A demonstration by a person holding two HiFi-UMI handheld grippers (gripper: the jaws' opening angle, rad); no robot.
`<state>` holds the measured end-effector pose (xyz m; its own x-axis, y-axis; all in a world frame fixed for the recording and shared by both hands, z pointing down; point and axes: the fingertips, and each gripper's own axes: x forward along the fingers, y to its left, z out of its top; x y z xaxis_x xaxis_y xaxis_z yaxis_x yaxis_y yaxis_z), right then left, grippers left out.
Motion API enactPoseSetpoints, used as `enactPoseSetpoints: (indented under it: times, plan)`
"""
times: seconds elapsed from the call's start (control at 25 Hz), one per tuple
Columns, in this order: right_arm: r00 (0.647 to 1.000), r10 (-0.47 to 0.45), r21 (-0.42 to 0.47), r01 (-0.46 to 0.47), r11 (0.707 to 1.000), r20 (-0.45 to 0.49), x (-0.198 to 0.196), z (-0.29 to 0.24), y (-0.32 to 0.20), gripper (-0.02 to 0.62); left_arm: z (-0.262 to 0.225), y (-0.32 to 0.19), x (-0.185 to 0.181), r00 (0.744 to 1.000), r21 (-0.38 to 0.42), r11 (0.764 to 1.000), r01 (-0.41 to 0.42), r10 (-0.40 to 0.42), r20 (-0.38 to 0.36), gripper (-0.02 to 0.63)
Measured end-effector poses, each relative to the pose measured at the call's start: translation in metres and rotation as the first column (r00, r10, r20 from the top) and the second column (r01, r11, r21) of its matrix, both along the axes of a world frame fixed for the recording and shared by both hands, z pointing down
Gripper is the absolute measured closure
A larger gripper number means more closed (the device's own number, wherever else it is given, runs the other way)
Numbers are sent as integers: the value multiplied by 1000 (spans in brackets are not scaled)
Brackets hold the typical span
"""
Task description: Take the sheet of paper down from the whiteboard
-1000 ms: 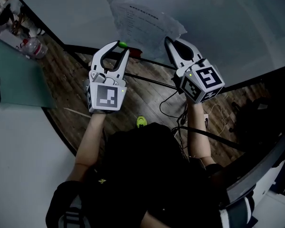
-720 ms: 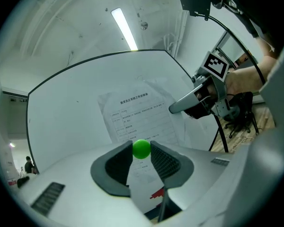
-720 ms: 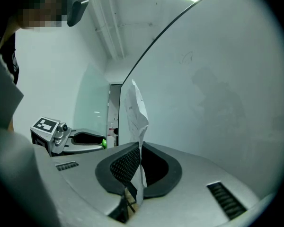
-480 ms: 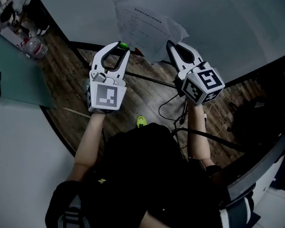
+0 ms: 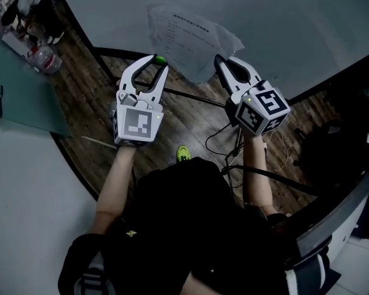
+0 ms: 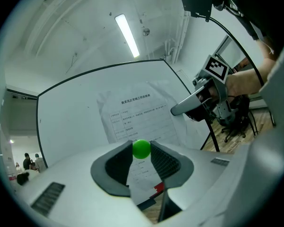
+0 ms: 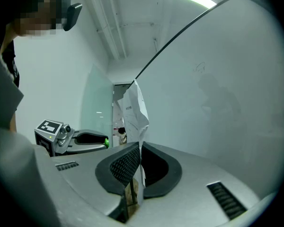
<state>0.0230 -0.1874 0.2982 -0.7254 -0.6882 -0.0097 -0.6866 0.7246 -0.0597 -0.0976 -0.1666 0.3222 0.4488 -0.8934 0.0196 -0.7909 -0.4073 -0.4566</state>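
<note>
The printed sheet of paper (image 5: 192, 37) hangs crumpled in front of the whiteboard (image 5: 307, 17). My right gripper (image 5: 221, 62) is shut on its lower right edge. In the right gripper view the paper (image 7: 137, 109) rises edge-on from the closed jaws of the right gripper (image 7: 138, 153), apart from the whiteboard (image 7: 217, 89). My left gripper (image 5: 159, 61) is shut on a small green ball (image 5: 160, 59) at the sheet's lower left. In the left gripper view the green ball (image 6: 141, 149) sits between the pads, with the paper (image 6: 139, 117) and the right gripper (image 6: 191, 105) beyond.
A green-topped table (image 5: 18, 94) and a water bottle (image 5: 43, 59) stand at the left. Cables (image 5: 224, 143) and the whiteboard's stand legs (image 5: 190, 97) cross the wooden floor below the grippers. An office chair (image 6: 236, 122) is at the right.
Both grippers have moved together, a little back from the board. The paper stays in the right jaws and the green ball in the left; both grips are unchanged.
</note>
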Motion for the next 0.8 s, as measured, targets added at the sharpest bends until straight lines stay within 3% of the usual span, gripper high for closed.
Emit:
enactPoseSetpoints:
  times: [0.2, 0.6, 0.8]
  plan:
    - [1000, -8, 1, 8, 1000, 6, -18, 7, 39, 568, 7, 38, -15, 1000, 6, 1000, -6, 6, -7, 480]
    - [1000, -16, -56, 17, 998, 13, -25, 4, 56, 568, -2, 49, -16, 1000, -50, 998, -28, 28, -10, 480]
    - [1000, -17, -59, 17, 998, -2, -42, 19, 100, 568, 13, 84, -34, 999, -44, 998, -40, 39, -28, 482]
